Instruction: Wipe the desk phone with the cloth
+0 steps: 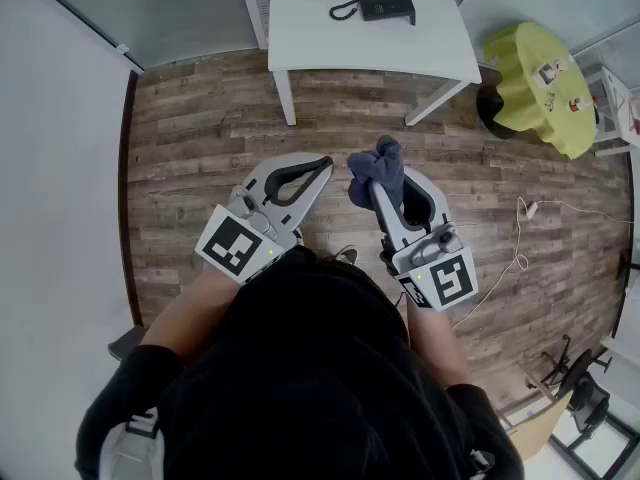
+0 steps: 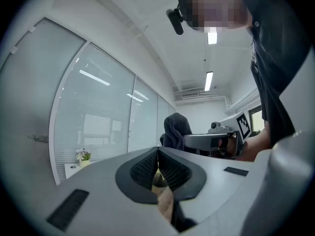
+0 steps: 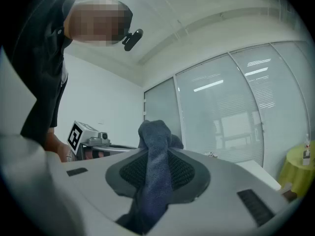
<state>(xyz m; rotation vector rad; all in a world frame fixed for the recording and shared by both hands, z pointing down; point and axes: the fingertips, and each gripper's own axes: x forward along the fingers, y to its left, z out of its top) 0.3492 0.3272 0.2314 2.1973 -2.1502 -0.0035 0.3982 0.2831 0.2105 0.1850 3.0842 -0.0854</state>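
The black desk phone (image 1: 381, 6) lies on a white table (image 1: 312, 23) at the top of the head view, far ahead of both grippers. My right gripper (image 1: 385, 174) is shut on a dark blue-grey cloth (image 1: 378, 171), which bunches above its tips; in the right gripper view the cloth (image 3: 155, 159) hangs pinched between the jaws of my right gripper (image 3: 156, 167). My left gripper (image 1: 324, 166) is held beside it, shut with nothing in it; in the left gripper view the jaws of my left gripper (image 2: 158, 168) meet. Both grippers are held close to my body, over the wooden floor.
A round stool with a yellow-green cover (image 1: 538, 68) stands right of the table. A white cable (image 1: 522, 236) trails over the wooden floor (image 1: 200, 148) at the right. A glass partition wall (image 2: 93, 112) runs along the left. A chair (image 1: 555, 408) is at the lower right.
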